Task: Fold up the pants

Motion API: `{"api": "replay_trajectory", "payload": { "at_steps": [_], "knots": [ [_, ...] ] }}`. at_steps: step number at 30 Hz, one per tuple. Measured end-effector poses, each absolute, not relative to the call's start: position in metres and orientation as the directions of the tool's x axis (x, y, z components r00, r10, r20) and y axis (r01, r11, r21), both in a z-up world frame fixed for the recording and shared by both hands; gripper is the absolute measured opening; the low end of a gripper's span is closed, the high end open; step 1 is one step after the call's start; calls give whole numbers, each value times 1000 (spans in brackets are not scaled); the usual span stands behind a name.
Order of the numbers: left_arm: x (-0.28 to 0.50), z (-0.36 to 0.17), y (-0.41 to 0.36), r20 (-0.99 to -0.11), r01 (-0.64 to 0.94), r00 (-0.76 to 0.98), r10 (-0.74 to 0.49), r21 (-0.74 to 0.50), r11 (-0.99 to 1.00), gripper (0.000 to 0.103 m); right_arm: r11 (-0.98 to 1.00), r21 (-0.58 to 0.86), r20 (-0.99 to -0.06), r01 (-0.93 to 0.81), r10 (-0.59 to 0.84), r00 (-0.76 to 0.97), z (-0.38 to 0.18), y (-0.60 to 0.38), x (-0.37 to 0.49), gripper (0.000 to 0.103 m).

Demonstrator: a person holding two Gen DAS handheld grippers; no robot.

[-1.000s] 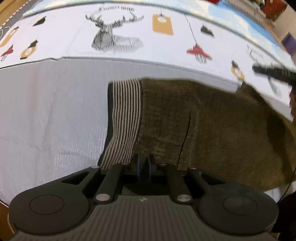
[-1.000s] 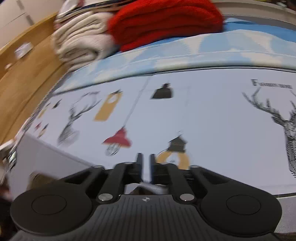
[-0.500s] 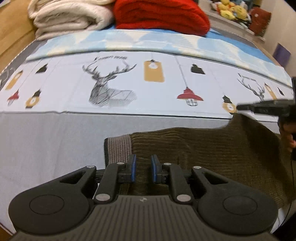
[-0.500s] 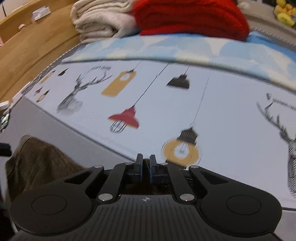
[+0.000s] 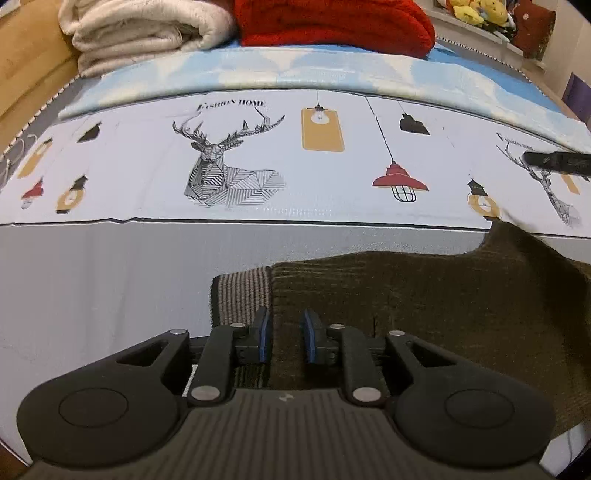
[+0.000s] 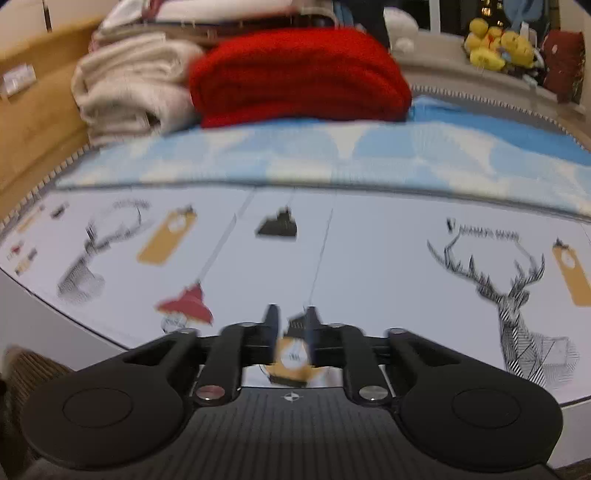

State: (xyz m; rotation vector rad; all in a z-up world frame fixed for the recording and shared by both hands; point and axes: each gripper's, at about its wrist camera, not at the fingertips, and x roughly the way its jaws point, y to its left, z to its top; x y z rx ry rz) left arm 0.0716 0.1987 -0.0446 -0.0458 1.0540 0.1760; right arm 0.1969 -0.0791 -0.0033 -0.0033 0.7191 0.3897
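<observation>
We see a printed bedsheet [image 5: 258, 177]; wooden headboard [image 5: 26, 74] at 10 o'clock (blankets [image 5: 147, 33] stacked beside).

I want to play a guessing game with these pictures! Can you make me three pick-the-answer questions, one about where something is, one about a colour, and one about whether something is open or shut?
1. Where do the pants lie?
A. on the grey sheet
B. on top of the red blanket
C. on the floor

2. What colour is the blanket beside the cream blanket?
A. green
B. red
C. black

3. How do the left gripper jaws stand?
A. clamped on the pants
B. hidden
C. apart, gripping nothing

Answers: 1 A, grey sheet shows around the pants; 2 B, it is bright red; 3 C, a gap shows between the blue pads.
</observation>
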Motion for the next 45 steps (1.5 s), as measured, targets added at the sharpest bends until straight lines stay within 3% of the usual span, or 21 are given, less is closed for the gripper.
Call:
{"api": "replay_trajectory", "payload": {
  "at_steps": [2,5,7,8,9,16,21,26,31,33,36,37,38,42,45],
  "knots": [
    [82,-61,196,-912,-176,381,155,93,980,26,925,130,-610,-358,359,707,10,-84,189,35],
    [87,-59,183,-906,-185,369,206,146,972,31,924,161,-573,-346,374,730,33,-103,174,37],
    [88,-50,171,-889,-192,392,238,174,966,56,934,174,-552,-311,355,755,49,-121,166,37],
    [87,-46,166,-875,-194,415,249,183,964,74,943,181,-539,-280,333,774,57,-133,160,37],
    [86,-42,160,-860,-194,439,261,193,962,81,949,188,-529,-252,314,788,64,-145,154,37],
    [76,-8,122,-768,-173,596,236,165,971,85,975,220,-518,8,110,848,88,-253,96,38],
    [63,11,85,-688,-181,668,285,221,958,89,952,259,-505,164,-11,863,85,-330,46,49],
    [48,44,51,-651,-203,706,281,195,960,89,922,256,-528,292,-120,841,69,-396,5,53],
    [10,74,-6,-550,-80,821,157,162,984,92,882,274,-576,384,-169,799,46,-456,-22,54],
    [3,65,-16,-571,-36,817,76,82,996,92,838,306,-605,451,-195,772,35,-483,-32,54],
    [13,29,-33,-728,85,683,-64,-8,996,88,739,365,-625,566,-256,737,14,-519,-49,53],
    [18,21,-36,-761,109,640,-105,-46,993,85,704,364,-654,610,-273,705,3,-532,-54,51],
    [23,16,-39,-776,125,614,-140,-80,989,83,670,379,-669,638,-279,689,-5,-543,-59,42],
    [33,-5,-58,-807,222,574,-138,-8,975,70,592,411,-692,693,-293,660,-28,-579,-73,38],
    [39,-28,-63,-851,265,505,-146,-8,964,69,554,414,-727,722,-276,629,-46,-593,-78,39]
  ]
}}
